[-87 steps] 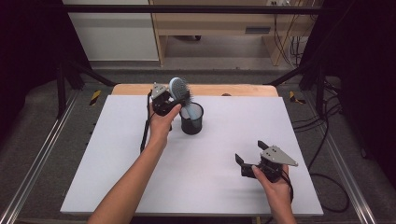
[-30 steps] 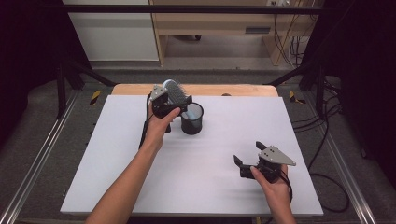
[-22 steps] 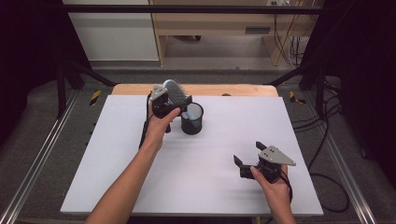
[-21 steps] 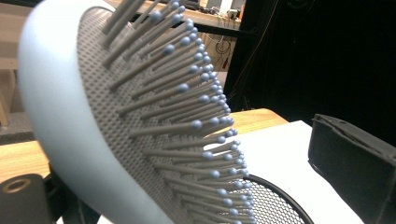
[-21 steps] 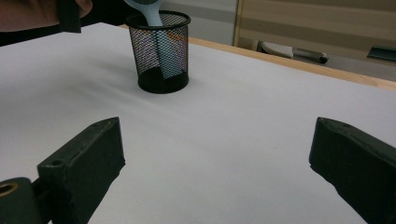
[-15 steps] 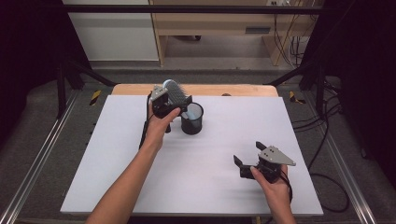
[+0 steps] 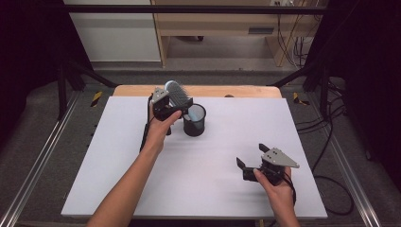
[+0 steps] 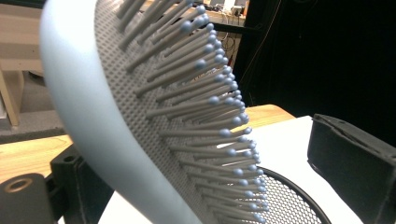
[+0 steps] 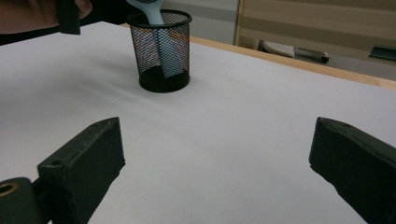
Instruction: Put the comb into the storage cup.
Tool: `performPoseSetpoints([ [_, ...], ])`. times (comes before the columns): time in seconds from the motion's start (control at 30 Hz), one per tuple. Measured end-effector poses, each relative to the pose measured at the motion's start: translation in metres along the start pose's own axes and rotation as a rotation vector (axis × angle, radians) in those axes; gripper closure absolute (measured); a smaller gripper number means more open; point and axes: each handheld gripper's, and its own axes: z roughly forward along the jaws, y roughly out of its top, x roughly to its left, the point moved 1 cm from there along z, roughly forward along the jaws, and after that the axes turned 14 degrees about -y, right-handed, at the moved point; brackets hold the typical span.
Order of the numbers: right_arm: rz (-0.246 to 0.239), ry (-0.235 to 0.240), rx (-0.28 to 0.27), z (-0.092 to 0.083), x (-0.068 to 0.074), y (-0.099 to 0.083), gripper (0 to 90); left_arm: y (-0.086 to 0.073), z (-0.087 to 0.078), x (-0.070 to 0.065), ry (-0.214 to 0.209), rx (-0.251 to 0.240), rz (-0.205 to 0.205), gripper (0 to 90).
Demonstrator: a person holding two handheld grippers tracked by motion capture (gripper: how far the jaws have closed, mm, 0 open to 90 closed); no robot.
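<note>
Hairbrush (image 7: 178, 93) tilted in the mesh cup (image 7: 194, 120), handle down inside, head between the spread left tool (image 7: 179, 105) (nearer hand); right tool (image 7: 253, 156) spread, well apart on the counter (image 7: 118, 179).

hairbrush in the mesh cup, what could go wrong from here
1. The hairbrush leans steeply, only its handle inside the mesh cup. Once it is let go, its heavy head might tip the light cup over.
2. The left tool sits close to the cup rim, so pulling away could nudge it.
3. The right tool waits open, too far off to steady anything.
</note>
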Motion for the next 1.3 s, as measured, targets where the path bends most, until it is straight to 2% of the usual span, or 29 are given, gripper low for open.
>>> performPoseSetpoints([
  [0.43, -0.002, 0.002, 0.002, 0.0, 0.0, 0.0, 3.4, 0.001, -0.003, -0.002, 0.004, 0.004, 0.015, 5.5],
  [0.6, -0.002, 0.003, 0.003, 0.001, 0.001, 0.0, 3.4, 0.002, -0.003, -0.003, 0.014, 0.008, 0.041, 5.1],
  [1.3, -0.005, 0.006, 0.007, 0.001, 0.002, 0.0, 3.4, -0.003, -0.011, -0.007, 0.022, 0.011, 0.055, 4.0],
])
